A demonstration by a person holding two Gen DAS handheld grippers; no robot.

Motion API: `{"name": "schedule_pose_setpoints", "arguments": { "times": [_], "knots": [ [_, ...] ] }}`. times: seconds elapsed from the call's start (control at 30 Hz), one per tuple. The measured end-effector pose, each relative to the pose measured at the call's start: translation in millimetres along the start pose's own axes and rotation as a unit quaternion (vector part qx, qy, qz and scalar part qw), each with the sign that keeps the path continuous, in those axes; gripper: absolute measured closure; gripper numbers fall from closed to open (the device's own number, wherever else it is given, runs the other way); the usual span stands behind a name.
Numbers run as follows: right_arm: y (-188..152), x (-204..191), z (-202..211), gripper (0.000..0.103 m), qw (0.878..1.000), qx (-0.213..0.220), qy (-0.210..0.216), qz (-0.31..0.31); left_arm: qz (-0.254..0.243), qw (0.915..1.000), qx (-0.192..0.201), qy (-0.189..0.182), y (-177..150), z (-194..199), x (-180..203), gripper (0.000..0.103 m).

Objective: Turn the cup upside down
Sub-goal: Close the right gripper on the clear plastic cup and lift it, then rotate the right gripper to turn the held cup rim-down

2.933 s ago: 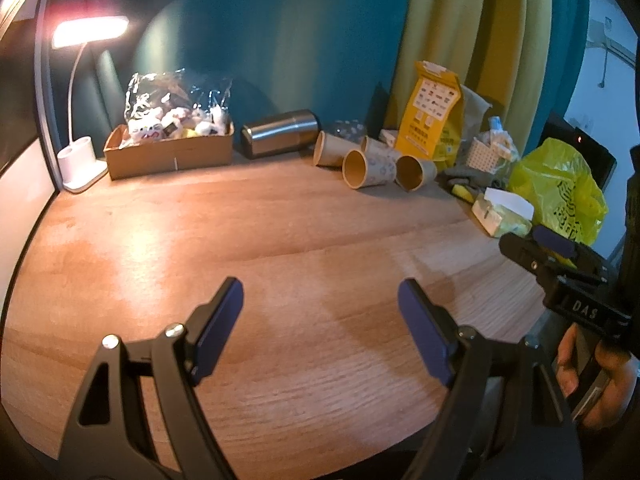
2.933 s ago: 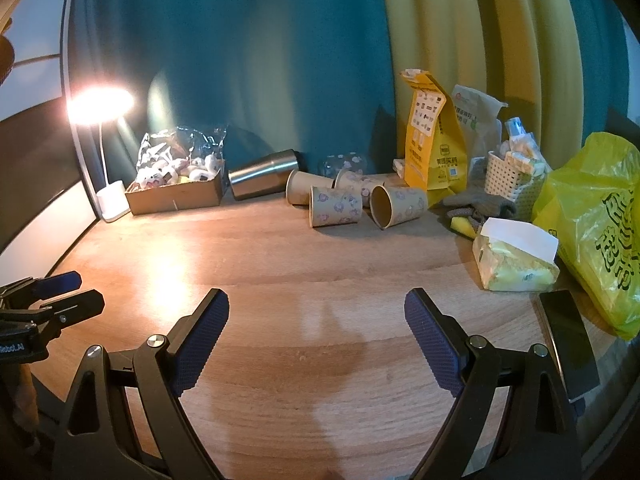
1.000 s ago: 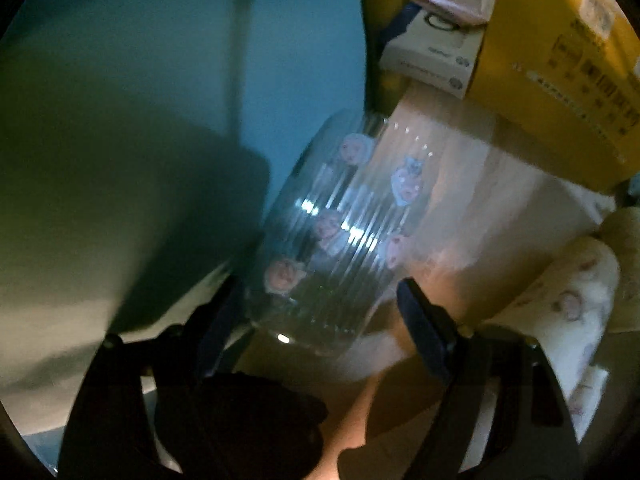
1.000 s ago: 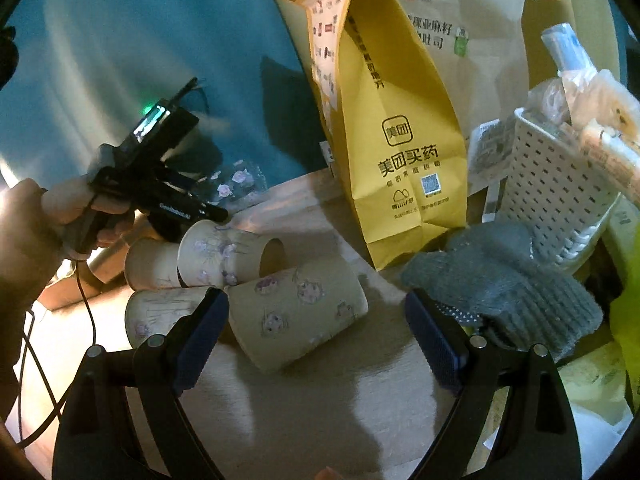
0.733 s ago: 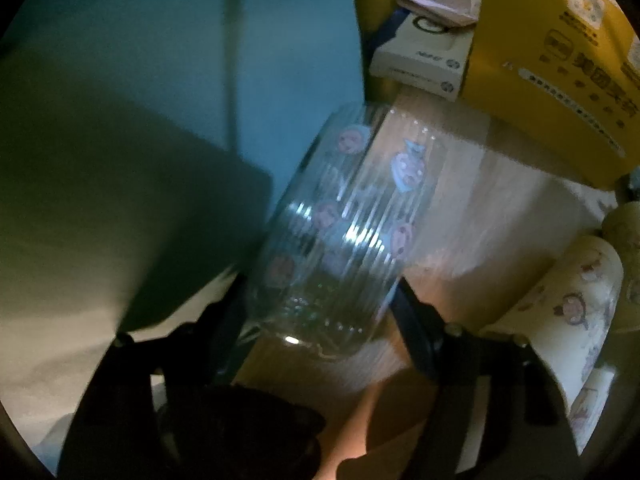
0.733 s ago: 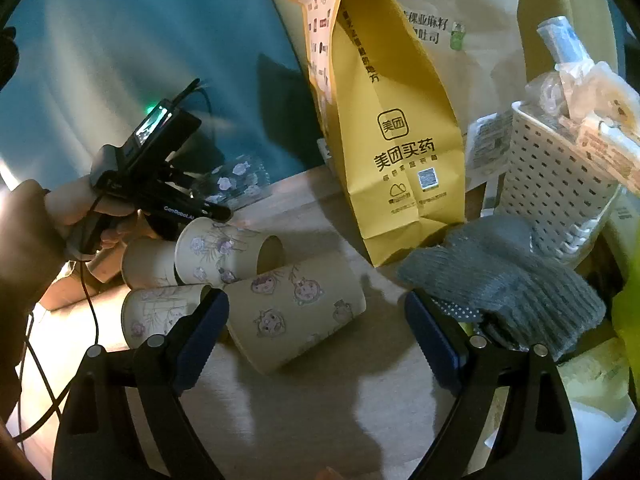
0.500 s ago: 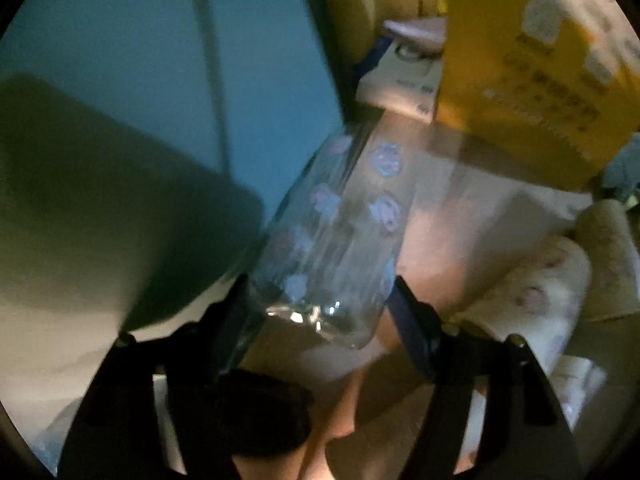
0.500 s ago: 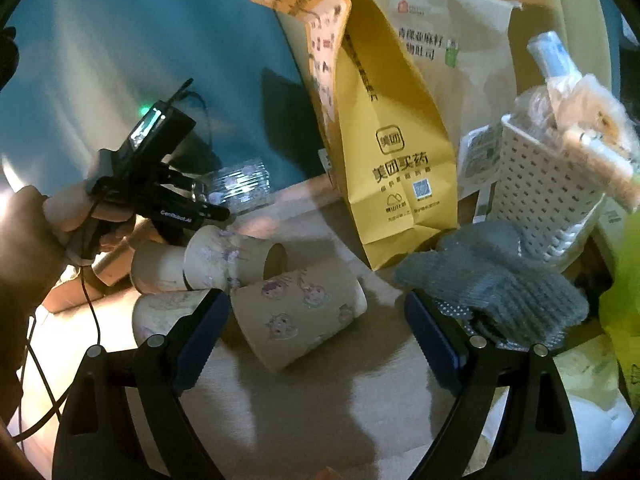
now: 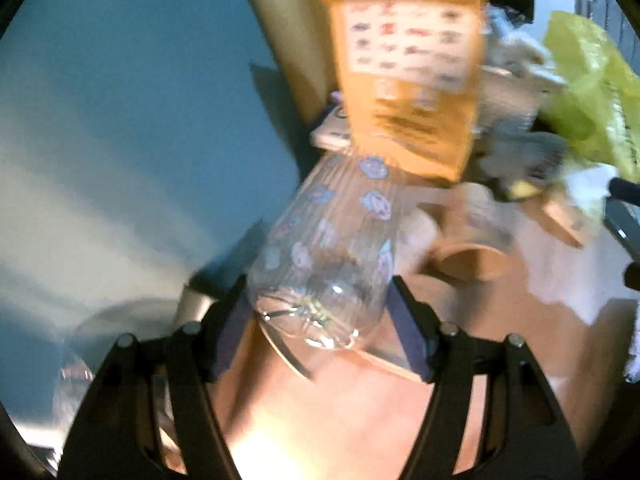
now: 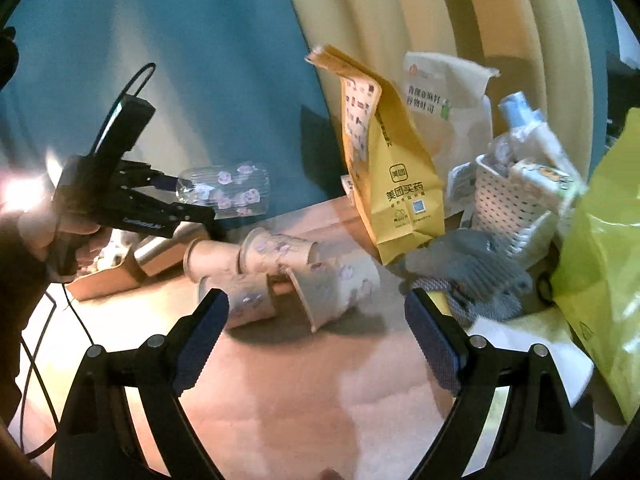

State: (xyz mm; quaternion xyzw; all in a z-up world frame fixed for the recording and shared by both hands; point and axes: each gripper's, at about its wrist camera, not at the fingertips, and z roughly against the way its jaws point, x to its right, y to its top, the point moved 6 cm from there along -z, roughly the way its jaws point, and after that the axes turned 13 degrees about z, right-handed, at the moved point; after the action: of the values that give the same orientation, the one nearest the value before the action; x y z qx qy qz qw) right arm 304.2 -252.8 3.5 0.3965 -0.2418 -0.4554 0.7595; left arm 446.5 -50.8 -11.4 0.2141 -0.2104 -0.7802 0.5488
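Two bags at the back carry print: your yellow paper bag [image 10: 394, 184] reads 美团买药, while the white bag [image 10: 444, 96] behind it has Chinese lines too small to read. Your left claw [image 9: 320, 320] clamps the base of the clear ribbed cup [image 9: 332, 248], patterned with small pink and blue cartoons, holding it sideways above the wooden counter [image 10: 304, 380]. Your right claw [image 10: 316, 332] hangs wide over paper cups [image 10: 280, 276] lying before teal and yellow curtains.

Dim, warm low-left glare, motion-blurred, perhaps unfocused; fisheye-bent edges.
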Motion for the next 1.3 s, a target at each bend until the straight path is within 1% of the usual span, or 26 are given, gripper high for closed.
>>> {"name": "schedule_pose_setpoints", "arguments": {
  "times": [0.13, 0.17, 0.23, 0.27, 0.37, 0.47, 0.5, 0.57, 0.63, 0.67, 0.73, 0.83, 0.87, 0.97, 1.03, 1.13, 1.17, 1.2, 1.27, 1.3],
  "knots": [
    [-13.8, -19.0, 30.9, 0.011, 1.0, 0.002, 0.007, 0.015, 0.016, 0.9994, 0.004, -0.031, -44.5, 39.3, 29.7, 0.035],
    [-19.0, -24.8, 38.6, 0.011, 1.0, 0.0, 0.012, 0.021, 0.019, 0.999, 0.002, -0.04, -61.8, 50.6, 39.3, 0.035],
    [-29.1, -36.9, 52.1, 0.011, 0.999, -0.005, 0.022, 0.034, 0.028, 0.9985, 0.0, -0.048, -85.8, 69.3, 51.5, 0.035],
    [-37.1, -47.2, 61.1, 0.011, 0.998, -0.008, 0.032, 0.045, 0.037, 0.9978, -0.003, -0.055, -104.8, 79.4, 59.2, 0.035],
    [-55.2, -70.0, 76.2, 0.011, 0.995, -0.022, 0.057, 0.076, 0.065, 0.9953, -0.014, -0.072, -157.5, 93.8, 79.6, 0.035],
    [-75.7, -98.8, 88.9, 0.011, 0.988, -0.035, 0.078, 0.126, 0.086, 0.9925, -0.025, -0.084, -211.3, 111.2, 99.3, 0.035],
    [-82.3, -107.3, 92.0, 0.011, 0.985, -0.039, 0.087, 0.142, 0.097, 0.9905, -0.032, -0.092, -235.1, 116.7, 108.5, 0.035],
    [-96.6, -128.0, 99.5, 0.011, 0.976, -0.048, 0.12, 0.174, 0.109, 0.9877, -0.041, -0.104, -270.8, 120.5, 124.5, 0.035],
    [-107.7, -143.3, 103.2, 0.011, 0.967, -0.056, 0.15, 0.198, 0.117, 0.9864, -0.045, -0.106, -297.4, 120.6, 136.2, 0.035],
    [-114.6, -153.0, 105.7, 0.011, 0.961, -0.063, 0.165, 0.213, 0.124, 0.9847, -0.048, -0.112, -312.2, 121.7, 142.2, 0.035],
    [-126.1, -171.1, 109.1, 0.011, 0.947, -0.078, 0.188, 0.248, 0.131, 0.9823, -0.05, -0.124, -330.8, 123.5, 149.6, 0.035],
    [-135.3, -191.3, 107.4, 0.012, 0.922, -0.105, 0.214, 0.303, 0.136, 0.98, -0.051, -0.136, -347.3, 122.9, 154.0, 0.035],
    [-137.7, -199.1, 105.8, 0.012, 0.913, -0.115, 0.22, 0.325, 0.142, 0.9781, -0.051, -0.143, -353.4, 121.9, 154.2, 0.034],
    [-141.6, -217.0, 98.2, 0.012, 0.885, -0.14, 0.234, 0.377, 0.153, 0.9748, -0.046, -0.155, -362.0, 121.0, 150.0, 0.034],
    [-143.9, -227.0, 93.8, 0.016, 0.867, -0.154, 0.24, 0.409, 0.158, 0.9728, -0.044, -0.164, -361.3, 123.0, 144.9, 0.034],
    [-145.8, -240.3, 87.6, 0.017, 0.834, -0.166, 0.244, 0.466, 0.167, 0.971, -0.041, -0.167, -362.3, 124.4, 136.0, 0.033],
    [-146.6, -246.7, 85.5, 0.017, 0.821, -0.171, 0.246, 0.486, 0.17, 0.9705, -0.04, -0.166, -364.0, 124.5, 134.1, 0.029],
    [-146.9, -248.9, 84.8, 0.017, 0.813, -0.175, 0.249, 0.496, 0.175, 0.9697, -0.041, -0.165, -366.5, 126.1, 132.2, 0.02],
    [-149.1, -260.1, 83.6, 0.017, 0.789, -0.182, 0.255, 0.528, 0.184, 0.9678, -0.032, -0.168, -371.3, 133.9, 129.0, 0.016],
    [-150.3, -264.2, 83.9, 0.017, 0.779, -0.182, 0.256, 0.543, 0.19, 0.9659, -0.028, -0.174, -373.6, 137.6, 126.8, 0.015]
  ]
}}
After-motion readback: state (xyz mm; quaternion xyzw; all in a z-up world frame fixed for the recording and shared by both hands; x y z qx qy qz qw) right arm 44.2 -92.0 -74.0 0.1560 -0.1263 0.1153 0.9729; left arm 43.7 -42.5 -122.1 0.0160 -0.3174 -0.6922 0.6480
